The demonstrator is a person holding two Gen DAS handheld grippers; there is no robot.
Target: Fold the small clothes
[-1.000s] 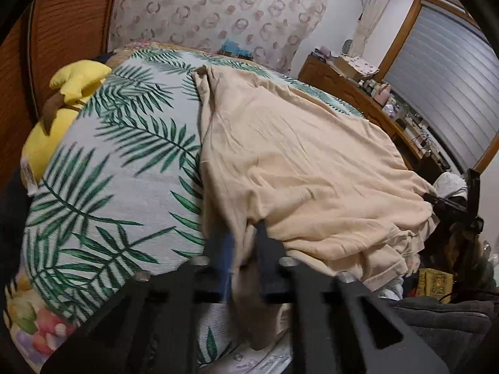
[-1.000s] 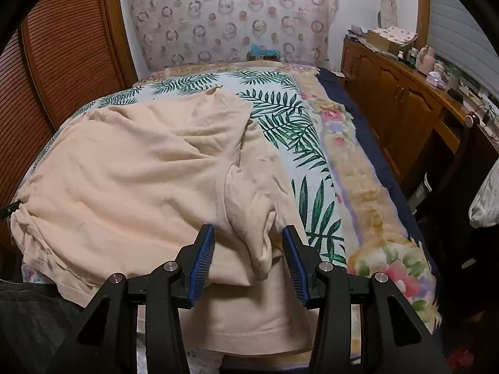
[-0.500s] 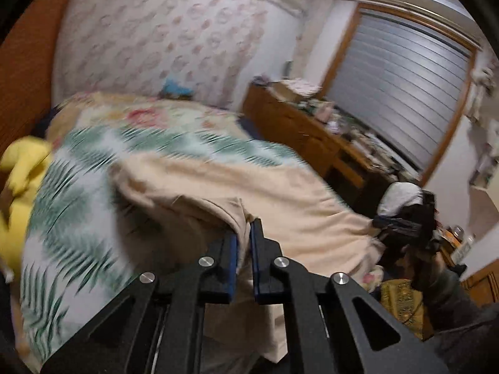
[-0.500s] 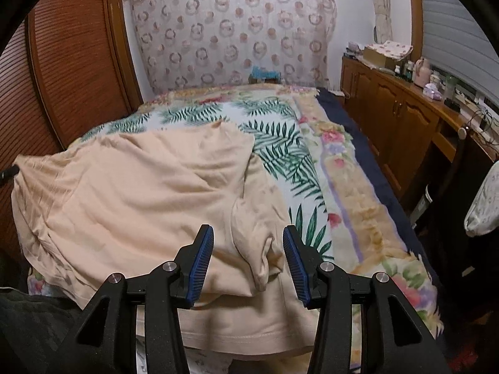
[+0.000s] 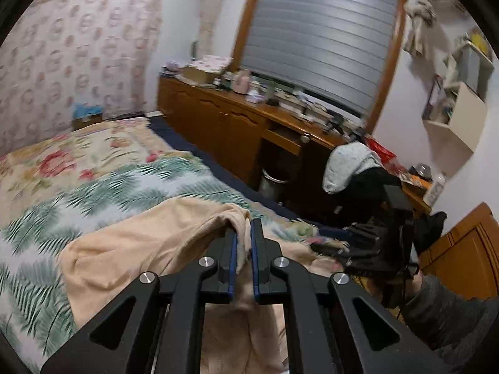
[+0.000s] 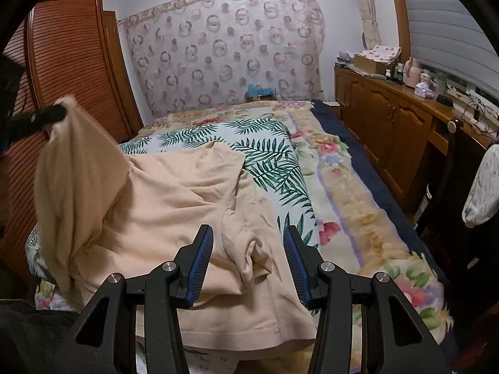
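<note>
Left tongs (image 5: pixel 244 251) pinch a corner of the soft peach cotton shirt (image 6: pixel 174 205) up off the leaf-print bed (image 6: pixel 271 155), right tongs (image 6: pixel 248 260) sit half open over a bunched sleeve holding nothing, so the shirt could slip and crumple near the bed's front edge by the wooden cabinets (image 6: pixel 389 118).

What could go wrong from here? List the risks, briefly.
1. The left tool pinches only a small bunch of the peach cotton garment; it may slip out while lifted.
2. The right tool stands open around a crumpled fold, pinning nothing, so the cloth could drag across the palm-leaf bedspread and crease the fold.
</note>
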